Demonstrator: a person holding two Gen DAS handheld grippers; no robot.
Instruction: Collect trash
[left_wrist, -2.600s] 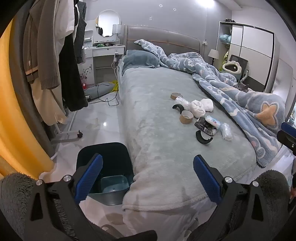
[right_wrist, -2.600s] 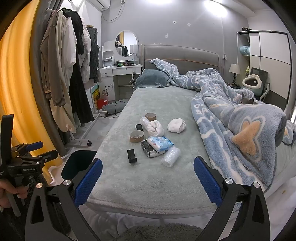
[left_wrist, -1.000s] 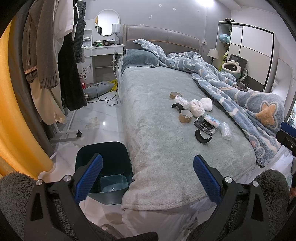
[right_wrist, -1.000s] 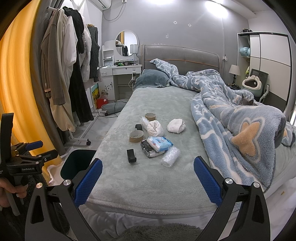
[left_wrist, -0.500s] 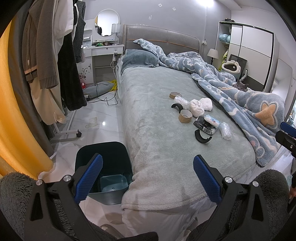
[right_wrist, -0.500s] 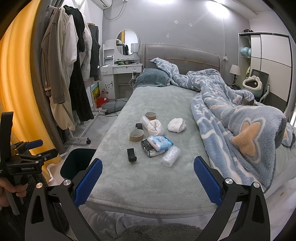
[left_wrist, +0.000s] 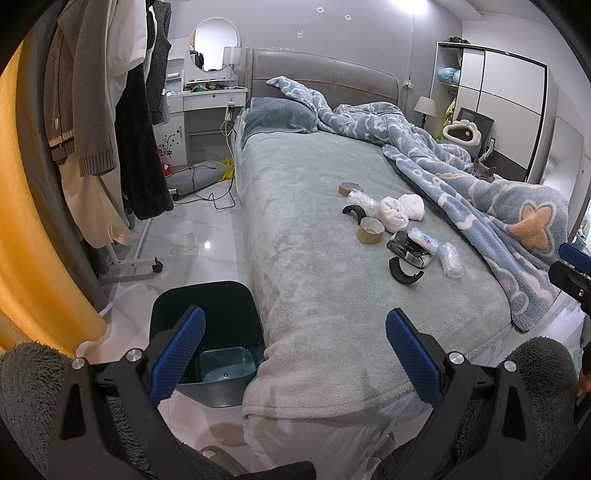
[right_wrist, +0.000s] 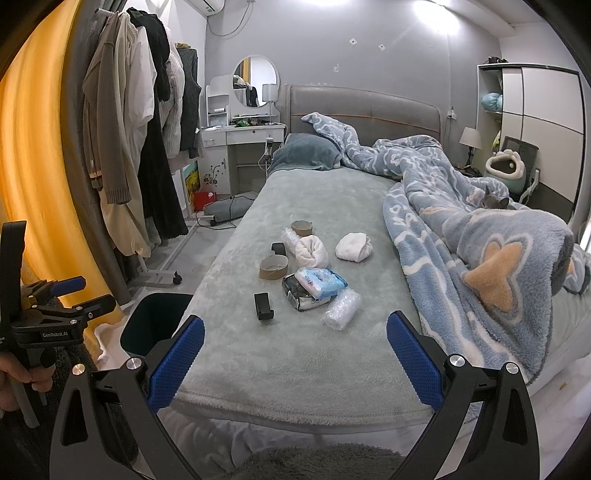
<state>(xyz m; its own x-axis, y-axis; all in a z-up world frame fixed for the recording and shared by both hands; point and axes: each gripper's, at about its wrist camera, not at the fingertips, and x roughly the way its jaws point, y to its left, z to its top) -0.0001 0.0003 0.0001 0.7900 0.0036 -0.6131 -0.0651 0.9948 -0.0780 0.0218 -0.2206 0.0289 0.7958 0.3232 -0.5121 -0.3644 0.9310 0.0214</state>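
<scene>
Basically nothing's changed over the last couple seconds: the trash is still scattered mid-bed (right_wrist: 303, 354), and the bin (left_wrist: 207, 325) sits empty at the bed's corner. Left gripper (left_wrist: 293, 354) and right gripper (right_wrist: 295, 363) still hover, fingers wide open, nothing grabbed. Collecting hasn't started.

One piece of text can be read: "GenRobot.AI" in small white letters on the black body of the left gripper (right_wrist: 55, 334), seen at the left edge of the right wrist view. The blue and white wipes pack (right_wrist: 320, 281) and the black and white packet (right_wrist: 301, 295) on the bed carry print (too small and blurred to read).
</scene>
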